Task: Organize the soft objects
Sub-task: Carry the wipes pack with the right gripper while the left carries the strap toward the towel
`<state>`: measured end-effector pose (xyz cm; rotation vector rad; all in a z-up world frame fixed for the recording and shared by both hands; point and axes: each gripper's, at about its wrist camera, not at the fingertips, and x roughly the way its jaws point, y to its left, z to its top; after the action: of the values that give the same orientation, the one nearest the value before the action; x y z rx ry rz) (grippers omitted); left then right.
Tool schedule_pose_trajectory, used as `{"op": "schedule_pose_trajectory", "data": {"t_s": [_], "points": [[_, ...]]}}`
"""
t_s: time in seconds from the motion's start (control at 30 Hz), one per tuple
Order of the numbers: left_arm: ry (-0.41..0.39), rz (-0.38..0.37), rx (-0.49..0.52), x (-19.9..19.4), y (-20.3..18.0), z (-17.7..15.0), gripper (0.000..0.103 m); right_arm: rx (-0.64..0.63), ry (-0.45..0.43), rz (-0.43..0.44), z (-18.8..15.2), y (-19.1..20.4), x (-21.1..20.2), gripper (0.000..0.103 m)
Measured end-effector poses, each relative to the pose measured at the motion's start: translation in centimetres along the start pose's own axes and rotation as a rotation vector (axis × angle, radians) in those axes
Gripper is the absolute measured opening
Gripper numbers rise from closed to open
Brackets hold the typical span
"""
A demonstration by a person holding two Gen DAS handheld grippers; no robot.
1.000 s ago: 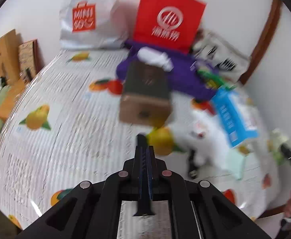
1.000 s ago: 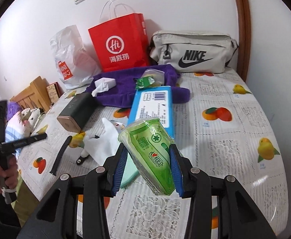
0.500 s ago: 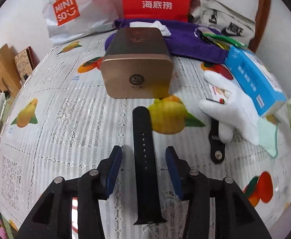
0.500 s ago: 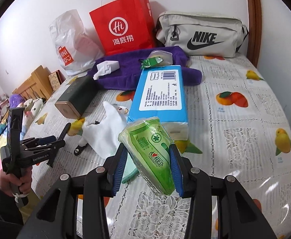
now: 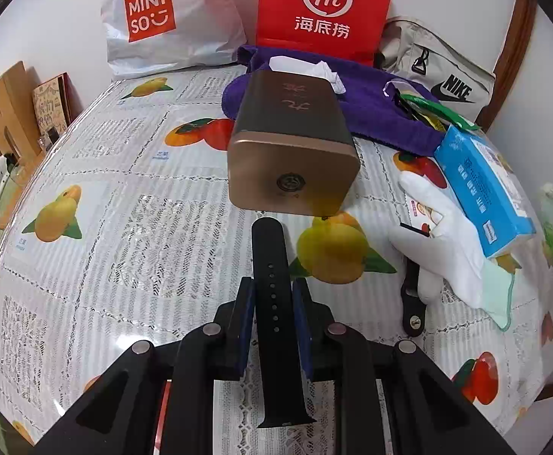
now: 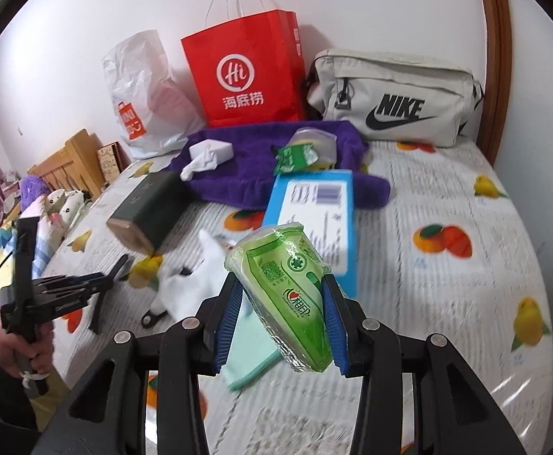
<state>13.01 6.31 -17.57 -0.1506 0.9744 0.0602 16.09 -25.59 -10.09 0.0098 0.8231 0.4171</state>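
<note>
My left gripper (image 5: 273,295) has its jaws closed against both sides of a black watch strap (image 5: 274,303) that lies on the fruit-print tablecloth (image 5: 124,227). My right gripper (image 6: 282,311) is shut on a green tissue pack (image 6: 287,295) and holds it above the table. The left gripper also shows in the right wrist view (image 6: 98,284) at the left edge. A white glove (image 5: 447,242), a mint cloth (image 5: 502,295), a purple towel (image 5: 382,113) and a blue tissue box (image 5: 481,185) lie on the table's right half.
A bronze-ended dark box (image 5: 291,144) lies just beyond the strap. A second short strap piece (image 5: 412,303) lies by the glove. A Miniso bag (image 5: 166,19), a red paper bag (image 5: 321,7) and a Nike pouch (image 5: 439,72) stand along the wall.
My left gripper went from shut to open around the strap, then narrowed onto it. My right gripper kept the tissue pack and shifted slightly.
</note>
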Motion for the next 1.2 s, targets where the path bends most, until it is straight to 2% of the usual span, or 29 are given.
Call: {"op": "schedule_pose_trajectory", "data": {"t_s": [0.27,0.5,0.83,1.2], "points": [[-0.024,-0.001,-0.012,-2.2,0.5,0.3,0.020,-0.033,-0.022,0.003,2.6,0.0,1.3,0.042],[-0.069,0.009,-0.028,-4.6,1.2,1.8,0.020,-0.067,-0.029,0.020,4.3,0.7,2.4,0.042],[-0.139,0.002,-0.005,-6.1,0.8,6.6,0.020,-0.094,-0.049,0.025,7.3,1.1,3.6,0.042],[-0.162,-0.044,0.020,-4.6,-0.9,11.8,0.020,-0.076,-0.064,0.022,10.6,0.5,5.7,0.042]]}}
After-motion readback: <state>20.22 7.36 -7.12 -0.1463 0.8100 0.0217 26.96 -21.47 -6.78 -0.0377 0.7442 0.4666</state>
